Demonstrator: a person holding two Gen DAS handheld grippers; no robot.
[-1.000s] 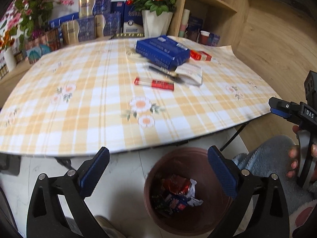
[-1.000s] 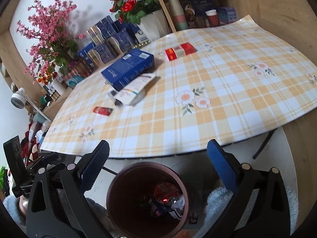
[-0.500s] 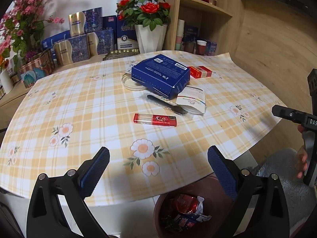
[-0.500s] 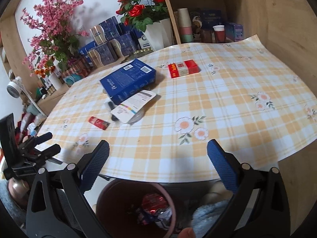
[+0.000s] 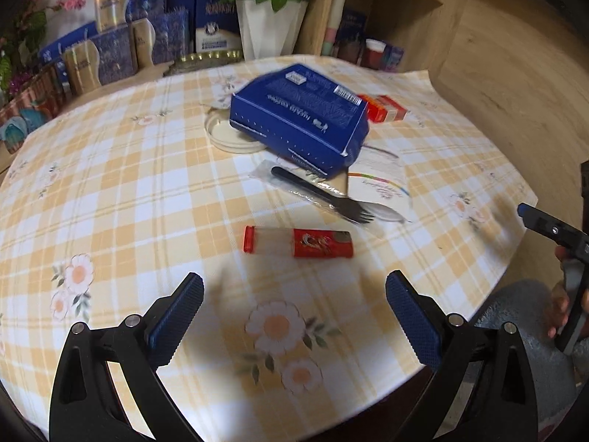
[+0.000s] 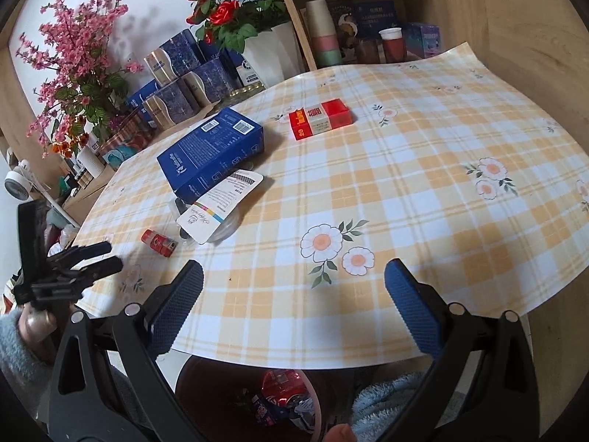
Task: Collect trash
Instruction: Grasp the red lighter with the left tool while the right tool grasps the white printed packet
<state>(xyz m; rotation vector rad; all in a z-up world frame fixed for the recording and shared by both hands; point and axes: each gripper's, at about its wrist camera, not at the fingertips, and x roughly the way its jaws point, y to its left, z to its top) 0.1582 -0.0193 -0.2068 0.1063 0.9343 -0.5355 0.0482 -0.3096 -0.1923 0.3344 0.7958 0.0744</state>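
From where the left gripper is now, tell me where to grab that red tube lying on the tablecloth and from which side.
Take the red tube across its middle, coming down from above. It lies flat on the tablecloth, long axis crosswise just ahead of the left gripper, apart from the black fork. The open fingers would probably need turning to close across its narrow width.

Landmark: white vase (image 6: 270,55) with red roses (image 6: 235,3), placed behind the far edge of the tablecloth (image 6: 423,184)
Left of the vase: blue and gold gift boxes (image 6: 184,73) are stacked
Further left of the vase: pink blossom branches (image 6: 73,59) are seen
Right of the vase: wooden shelf (image 6: 375,29) in which stacked paper cups (image 6: 324,33) and a red cup (image 6: 392,42) are kept
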